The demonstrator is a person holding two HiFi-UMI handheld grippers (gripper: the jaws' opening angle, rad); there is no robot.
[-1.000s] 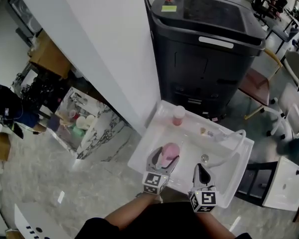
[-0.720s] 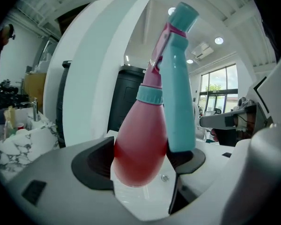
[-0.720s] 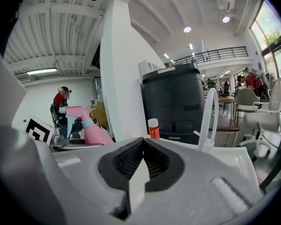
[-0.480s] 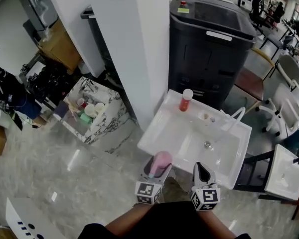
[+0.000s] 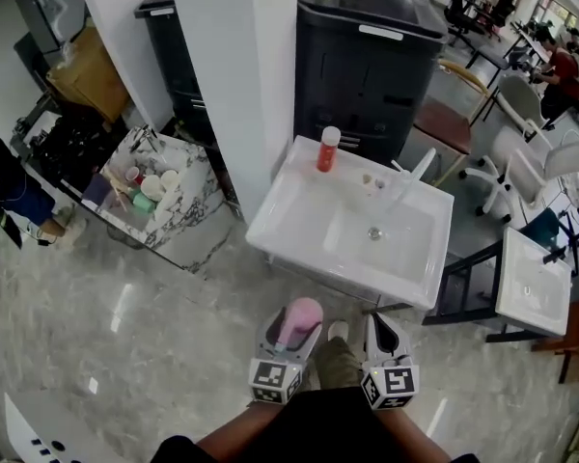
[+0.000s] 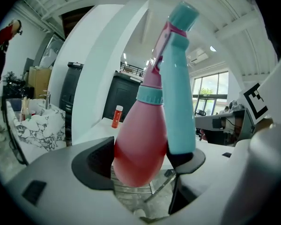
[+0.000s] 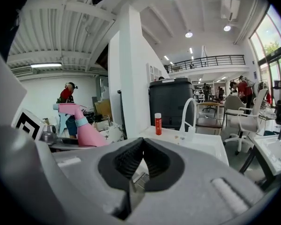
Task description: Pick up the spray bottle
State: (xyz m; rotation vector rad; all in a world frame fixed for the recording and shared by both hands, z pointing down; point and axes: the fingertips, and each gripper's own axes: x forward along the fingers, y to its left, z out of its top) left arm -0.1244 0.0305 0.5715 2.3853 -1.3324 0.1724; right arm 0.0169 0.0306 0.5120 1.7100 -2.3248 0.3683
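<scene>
Securely clamped: spray bottle [image 6: 141,125] in left tongs [image 6: 143,162].

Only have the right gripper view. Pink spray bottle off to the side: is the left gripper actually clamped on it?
Observer: Yes. In the left gripper view the left gripper has its tongs shut on the spray bottle, one each side of its pink belly.
Operator: Trigger orientation?
Observer: The teal trigger lever hangs down along the body, its tip by the tong on that view's right.
Operator: Over the sink?
Observer: No. Head view puts the bottle short of the white sink, above the grey floor.
</scene>
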